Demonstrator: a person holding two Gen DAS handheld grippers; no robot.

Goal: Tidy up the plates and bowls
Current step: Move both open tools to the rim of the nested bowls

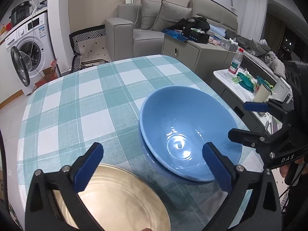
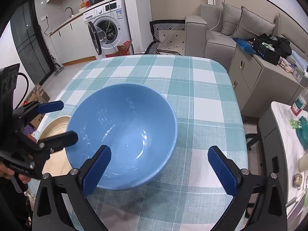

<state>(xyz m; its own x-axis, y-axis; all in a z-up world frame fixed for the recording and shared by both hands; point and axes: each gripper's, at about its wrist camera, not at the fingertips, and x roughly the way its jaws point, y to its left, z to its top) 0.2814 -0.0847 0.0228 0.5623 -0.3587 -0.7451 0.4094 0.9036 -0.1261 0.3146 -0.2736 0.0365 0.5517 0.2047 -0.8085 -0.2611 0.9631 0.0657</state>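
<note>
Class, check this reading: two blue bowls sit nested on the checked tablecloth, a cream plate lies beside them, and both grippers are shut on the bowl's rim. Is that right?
Not quite. Both the left gripper and the right gripper are open, holding nothing; each wrist view shows this. The rest stands: the nested blue bowls sit on the tablecloth, the plate beside them.

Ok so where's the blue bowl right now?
The blue bowl sits nested in another bowl on the checked tablecloth, near its front edge, right of the beige plate, between both open grippers.

Black gripper (image 1: pixel 152 165) frames, blue ridged pads (image 2: pixel 97 170).
</note>
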